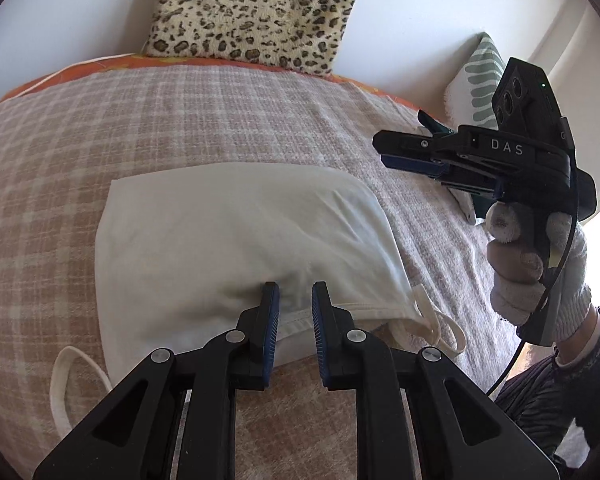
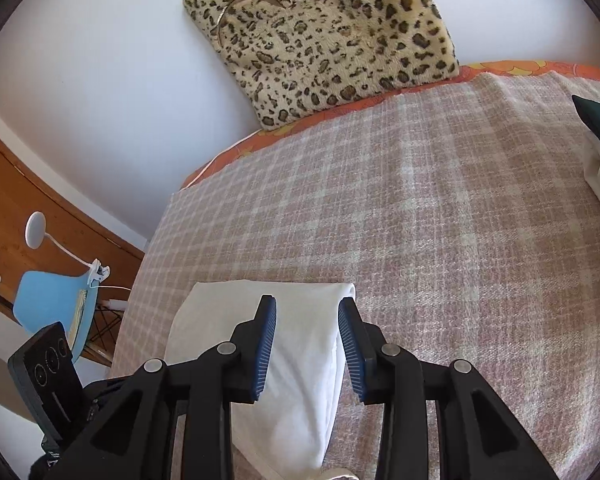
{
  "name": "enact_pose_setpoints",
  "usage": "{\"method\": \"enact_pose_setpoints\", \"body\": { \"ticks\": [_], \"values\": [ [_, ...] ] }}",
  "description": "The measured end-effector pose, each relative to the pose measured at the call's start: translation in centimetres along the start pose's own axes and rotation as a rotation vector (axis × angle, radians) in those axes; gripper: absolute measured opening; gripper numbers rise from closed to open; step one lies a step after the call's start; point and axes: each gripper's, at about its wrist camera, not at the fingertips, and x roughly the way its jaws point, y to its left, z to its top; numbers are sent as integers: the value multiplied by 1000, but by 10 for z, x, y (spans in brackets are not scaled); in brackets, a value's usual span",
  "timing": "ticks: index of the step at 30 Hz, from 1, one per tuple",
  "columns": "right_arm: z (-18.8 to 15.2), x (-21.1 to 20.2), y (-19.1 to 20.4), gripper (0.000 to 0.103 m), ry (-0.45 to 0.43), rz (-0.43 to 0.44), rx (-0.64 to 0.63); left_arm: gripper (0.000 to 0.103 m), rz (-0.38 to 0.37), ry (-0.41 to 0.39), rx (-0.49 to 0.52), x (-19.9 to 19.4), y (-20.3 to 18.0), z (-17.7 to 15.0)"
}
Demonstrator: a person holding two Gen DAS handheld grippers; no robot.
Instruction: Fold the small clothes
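While the left claw [image 1: 295,294] stands with a gap between its blue pads, gripping nothing, the folded white garment [image 1: 236,240] lies just beyond and under its tips on the checked blanket [image 1: 180,120]. Right of it, the right claw [image 2: 307,312] hovers released above the garment's edge. Farther off leans a leopard cushion [image 1: 256,8].

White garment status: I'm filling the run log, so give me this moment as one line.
garment: white garment folded on plaid blanket | left tool: at near hem, grip unclear | right tool: raised, empty
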Motion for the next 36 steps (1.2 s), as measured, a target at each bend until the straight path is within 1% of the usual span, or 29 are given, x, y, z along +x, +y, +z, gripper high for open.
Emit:
{"method": "enact_pose_setpoints", "body": {
  "ticks": [2, 4, 5, 6, 8, 10, 12, 15, 17, 20, 21, 23, 25, 28, 30, 33, 35, 36],
  "values": [
    [1, 3, 9, 35, -33, 3, -49, 15, 7, 34, -2, 6, 1, -5],
    [-6, 14, 11, 35, -33, 26, -48, 15, -2, 21, -4, 4, 1, -9],
    [-9, 22, 11, 35, -15, 24, -46, 15, -4, 16, -3, 4, 1, -10],
    [-11, 32, 12, 35, 9, 10, -55, 15, -5, 11, 0, 3, 0, -13],
    [-17, 48, 15, 35, 60, -61, -104, 15, -13, 5, 2, 1, -1, -19],
    [-20, 54, 19, 31, 66, -111, -166, 15, -31, 27, 6, 4, -4, -22],
    [-20, 55, 24, 31, 69, -149, -203, 15, -29, 19, 33, 2, -7, -26],
    [-21, 57, 26, 31, 68, -175, -222, 15, -39, 27, 24, -2, -6, -29],
    [-21, 57, 29, 32, 74, -190, -237, 15, -28, 32, 38, -5, -7, -29],
    [-21, 50, 29, 33, 83, -169, -214, 16, 1, 20, 37, -14, -8, -24],
    [-21, 46, 28, 34, 82, -155, -201, 18, 17, 10, 39, -19, -8, -24],
    [-21, 40, 27, 37, 71, -149, -189, 29, 61, -15, 50, -28, -8, -24],
    [-20, 36, 24, 40, 69, -146, -172, 34, 90, -36, 45, -34, -5, -24],
    [-18, 31, 18, 42, 59, -135, -140, 47, 129, -47, 38, -39, -2, -22],
    [-18, 28, 15, 48, 58, -136, -131, 50, 155, -53, 34, -42, -1, -22],
    [-17, 27, 7, 57, 66, -121, -102, 57, 152, -54, -7, -46, 6, -21],
    [-18, 28, 3, 59, 76, -106, -87, 59, 134, -57, -71, -50, 15, -20],
    [-18, 28, 1, 61, 79, -101, -77, 59, 113, -61, -117, -53, 21, -19]
  ]
}}
